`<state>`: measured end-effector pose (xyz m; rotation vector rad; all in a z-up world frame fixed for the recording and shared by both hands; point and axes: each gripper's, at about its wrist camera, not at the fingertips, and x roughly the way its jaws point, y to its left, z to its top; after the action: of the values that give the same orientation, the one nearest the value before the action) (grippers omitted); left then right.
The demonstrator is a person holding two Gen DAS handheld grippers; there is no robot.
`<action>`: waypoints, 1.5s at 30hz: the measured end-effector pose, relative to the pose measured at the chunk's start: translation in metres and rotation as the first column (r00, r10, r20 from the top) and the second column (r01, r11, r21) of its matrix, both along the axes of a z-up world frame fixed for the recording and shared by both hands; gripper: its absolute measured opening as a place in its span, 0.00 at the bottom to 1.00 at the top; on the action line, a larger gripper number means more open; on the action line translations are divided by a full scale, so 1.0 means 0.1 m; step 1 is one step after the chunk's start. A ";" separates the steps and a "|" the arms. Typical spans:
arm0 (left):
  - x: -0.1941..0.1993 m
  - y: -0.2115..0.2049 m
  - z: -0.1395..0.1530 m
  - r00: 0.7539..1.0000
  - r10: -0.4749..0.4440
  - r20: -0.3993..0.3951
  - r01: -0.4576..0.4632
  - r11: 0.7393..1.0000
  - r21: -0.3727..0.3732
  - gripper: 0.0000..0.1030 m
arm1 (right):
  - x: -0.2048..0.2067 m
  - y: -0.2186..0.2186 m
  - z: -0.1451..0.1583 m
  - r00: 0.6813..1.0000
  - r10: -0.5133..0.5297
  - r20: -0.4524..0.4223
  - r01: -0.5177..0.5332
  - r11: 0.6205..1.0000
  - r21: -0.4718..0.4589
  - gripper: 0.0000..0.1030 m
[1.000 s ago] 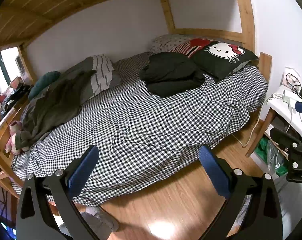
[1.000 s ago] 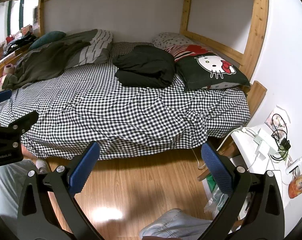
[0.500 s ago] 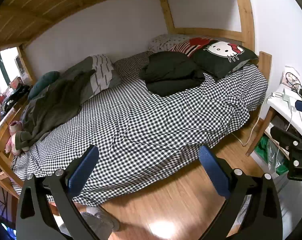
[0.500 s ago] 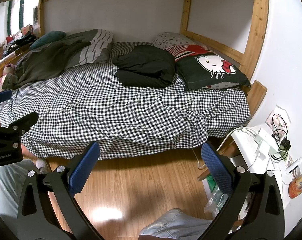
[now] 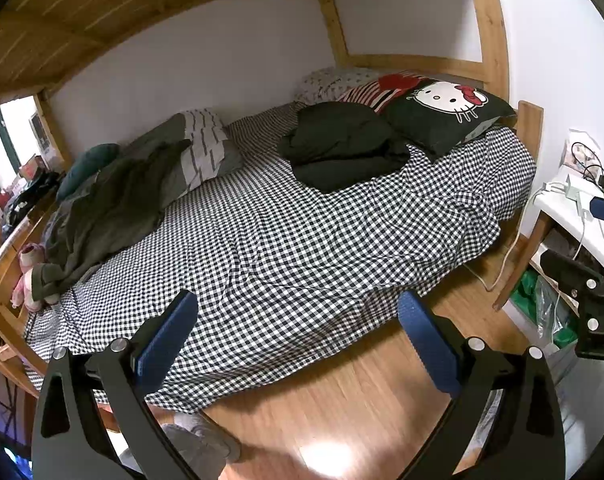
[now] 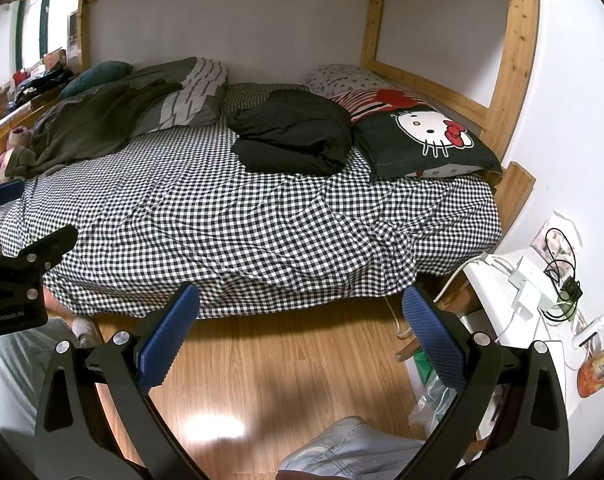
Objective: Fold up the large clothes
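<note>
A crumpled olive-green garment (image 5: pixel 110 208) lies at the left end of the checkered bed (image 5: pixel 302 248); it also shows in the right wrist view (image 6: pixel 90 128). A folded black garment (image 5: pixel 342 148) lies near the pillows, and shows in the right wrist view (image 6: pixel 294 136) too. My left gripper (image 5: pixel 298 336) is open and empty, held over the floor in front of the bed. My right gripper (image 6: pixel 302 328) is open and empty, also short of the bed edge.
A Hello Kitty pillow (image 6: pixel 426 140) and striped pillows lie at the bed's right end. A grey striped duvet (image 6: pixel 182 96) lies at the back. A white side table (image 6: pixel 534 304) with cables stands at the right. Wooden bunk posts (image 6: pixel 514 60) frame the bed. Wood floor (image 6: pixel 282 372) lies below.
</note>
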<state>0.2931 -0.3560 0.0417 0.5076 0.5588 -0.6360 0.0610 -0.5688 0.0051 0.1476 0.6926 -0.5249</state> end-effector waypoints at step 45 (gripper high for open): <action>0.02 0.08 0.07 1.000 0.012 0.003 -0.012 1.000 -0.017 0.96 | -0.01 0.01 0.00 1.000 0.003 0.006 -0.003 1.000 0.000 0.97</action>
<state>0.2952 -0.3480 0.0484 0.4894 0.5525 -0.6278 0.0596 -0.5682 0.0049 0.1485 0.6870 -0.5215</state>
